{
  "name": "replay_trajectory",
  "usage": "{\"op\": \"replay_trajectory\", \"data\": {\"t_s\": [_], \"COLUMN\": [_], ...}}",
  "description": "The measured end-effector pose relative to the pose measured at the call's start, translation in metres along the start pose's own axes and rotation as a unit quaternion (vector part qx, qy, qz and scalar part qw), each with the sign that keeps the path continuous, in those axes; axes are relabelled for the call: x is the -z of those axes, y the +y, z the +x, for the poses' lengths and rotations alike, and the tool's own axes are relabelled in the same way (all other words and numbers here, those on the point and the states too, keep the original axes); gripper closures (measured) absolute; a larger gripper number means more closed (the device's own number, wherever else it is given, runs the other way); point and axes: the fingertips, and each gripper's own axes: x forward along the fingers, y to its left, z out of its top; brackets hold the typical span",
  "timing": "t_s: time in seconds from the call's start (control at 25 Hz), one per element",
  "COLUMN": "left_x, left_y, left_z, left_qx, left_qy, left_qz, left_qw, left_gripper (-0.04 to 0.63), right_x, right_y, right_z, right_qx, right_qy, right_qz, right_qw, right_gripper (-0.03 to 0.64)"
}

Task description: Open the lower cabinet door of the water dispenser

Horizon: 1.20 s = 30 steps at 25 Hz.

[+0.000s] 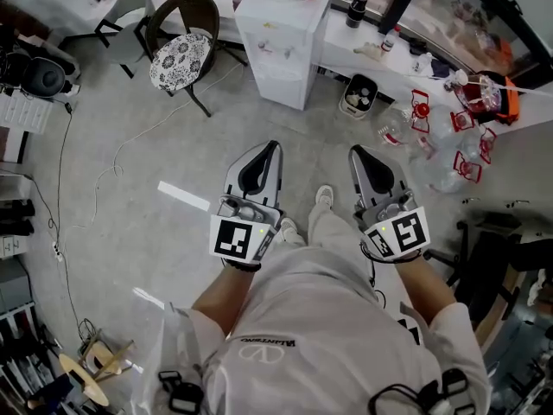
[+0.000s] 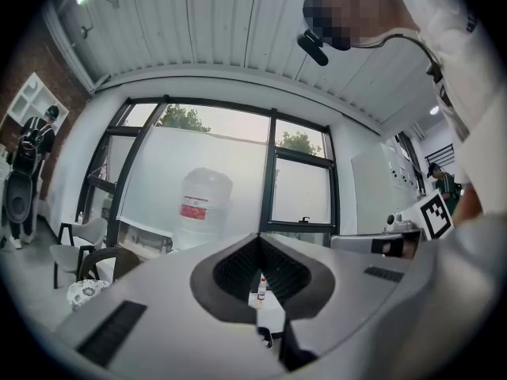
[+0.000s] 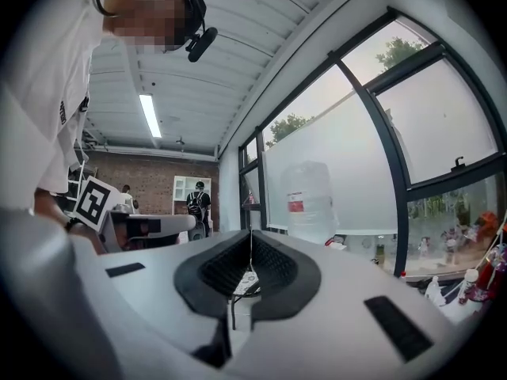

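The white water dispenser [image 1: 281,46] stands against the far wall, its big clear bottle [image 2: 204,208] on top, also seen as the bottle [image 3: 309,200] in the right gripper view. Its lower cabinet door [image 1: 278,83] looks closed. My left gripper [image 1: 270,147] and right gripper [image 1: 356,152] are held side by side at waist height, pointing towards the dispenser and well short of it. On both grippers the jaws meet at the tips, with nothing between them, as the left gripper [image 2: 259,240] and the right gripper [image 3: 250,232] show in their own views.
A wicker chair with a patterned cushion [image 1: 181,54] stands left of the dispenser, a small waste bin [image 1: 359,93] to its right. A cable [image 1: 130,145] and a white strip [image 1: 183,195] lie on the concrete floor. Clear and red clutter [image 1: 458,145] sits at the right.
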Motion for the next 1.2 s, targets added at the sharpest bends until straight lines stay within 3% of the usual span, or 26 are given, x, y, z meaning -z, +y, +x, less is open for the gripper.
{"op": "replay_trajectory", "data": {"t_s": [0.8, 1.0, 1.2], "left_x": [0.034, 0.064, 0.125], "left_y": [0.021, 0.029, 0.05], "left_z": [0.141, 0.167, 0.191], "left_qx": [-0.048, -0.058, -0.054], "left_qy": [0.014, 0.025, 0.038], "left_qz": [0.016, 0.019, 0.03], "left_qw": [0.9986, 0.9978, 0.9974], "left_gripper": [0.592, 0.592, 0.592], "right_x": [0.033, 0.061, 0.111], "right_y": [-0.136, -0.168, -0.187], "right_z": [0.077, 0.098, 0.128], "right_qx": [-0.049, -0.06, -0.061], "right_qy": [0.017, 0.024, 0.027], "right_qz": [0.004, 0.018, 0.023], "right_qw": [0.999, 0.998, 0.997], "right_gripper": [0.6, 0.6, 0.601]}}
